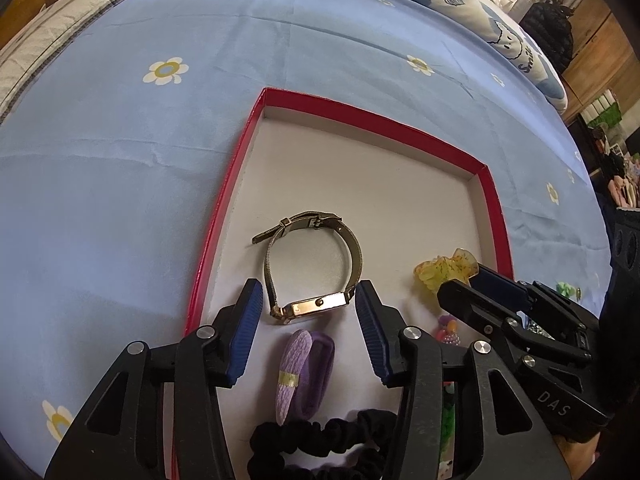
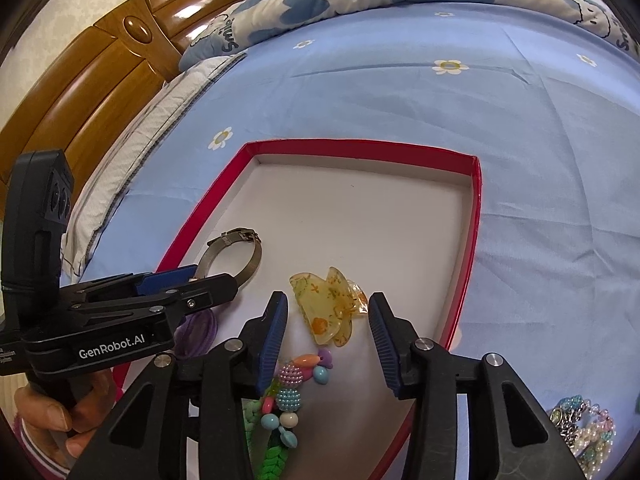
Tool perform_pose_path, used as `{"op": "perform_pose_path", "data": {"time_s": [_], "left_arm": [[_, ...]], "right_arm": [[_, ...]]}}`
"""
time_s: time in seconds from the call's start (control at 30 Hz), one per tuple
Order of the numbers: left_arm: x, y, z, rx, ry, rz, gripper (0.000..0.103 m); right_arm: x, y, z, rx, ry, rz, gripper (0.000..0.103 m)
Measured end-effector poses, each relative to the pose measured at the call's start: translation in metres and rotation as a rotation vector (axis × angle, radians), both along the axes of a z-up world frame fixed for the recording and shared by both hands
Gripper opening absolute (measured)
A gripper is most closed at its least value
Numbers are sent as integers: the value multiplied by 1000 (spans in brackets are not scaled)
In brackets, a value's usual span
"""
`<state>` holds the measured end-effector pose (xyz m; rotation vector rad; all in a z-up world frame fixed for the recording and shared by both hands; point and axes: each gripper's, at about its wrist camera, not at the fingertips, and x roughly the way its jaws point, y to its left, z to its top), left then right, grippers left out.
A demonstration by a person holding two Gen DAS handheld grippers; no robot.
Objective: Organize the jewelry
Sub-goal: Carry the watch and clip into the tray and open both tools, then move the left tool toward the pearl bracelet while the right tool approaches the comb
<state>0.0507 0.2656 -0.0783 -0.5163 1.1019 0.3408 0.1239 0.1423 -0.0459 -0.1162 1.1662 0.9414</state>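
A shallow tray (image 1: pixel 496 208) with a red rim and white floor lies on a bed with a blue sheet (image 1: pixel 120 160) printed with daisies. Inside it a watch (image 1: pixel 316 264) with a metal mesh band rests on its side, its face towards the camera. A translucent yellow hair clip (image 2: pixel 332 308) with orange flecks lies to its right. Nearer are a purple hair tie (image 1: pixel 304 376), a black scrunchie (image 1: pixel 316 440) and a string of coloured beads (image 2: pixel 292 384). One tool reads "GenRobot.AI", the other "DAS"; the pillow (image 2: pixel 224 40) reads "Smile". The left claw (image 1: pixel 308 308) stands partly open, its blue pads either side of the watch face without touching it. The right claw (image 2: pixel 328 320) likewise brackets the hair clip, pads clear.
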Motion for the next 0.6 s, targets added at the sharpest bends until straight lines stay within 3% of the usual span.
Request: {"op": "perform_pose_path", "data": {"time_s": [0.3,0.6], "left_arm": [[-8,-3,14,3,-28,11,61],[-16,-28,40,-4,-84,-12,62]], "right_arm": [[-1,-17,16,40,5,-40,46],[-6,-83,48,117,-16,-153,50]]}}
